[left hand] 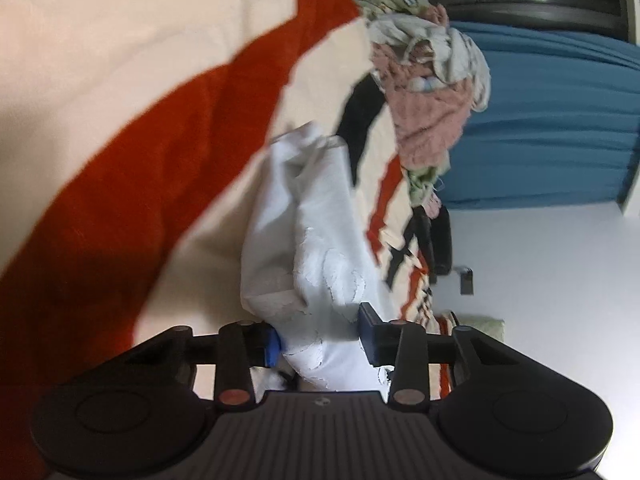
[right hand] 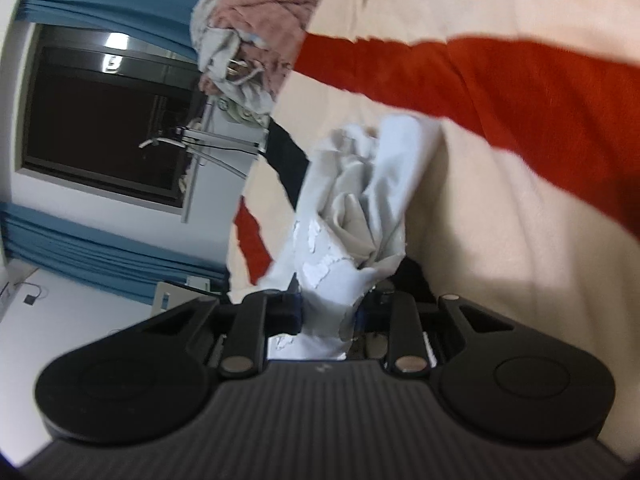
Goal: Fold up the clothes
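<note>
White garment (left hand: 320, 248) between the black left gripper (left hand: 318, 340) jaws — pale, with a faint cracked white print; blue pads (left hand: 272, 346) at the tips. Beyond the jaws, a cream blanket (left hand: 120, 80) with broad rust-red stripes and black bars. Past it a pile of clothes (left hand: 428, 92) — dusty pink, grey-white, pale green. Teal-blue curtain (left hand: 552, 120) behind. Black right gripper (right hand: 330, 314), same white cloth.

From my remote seat: blue curtains (right hand: 96, 4) frame a dark window (right hand: 108, 120) reflecting ceiling lights, set in a white wall (left hand: 540, 280). A cream bed cover (left hand: 120, 60) with broad red stripes fills the foreground.
</note>
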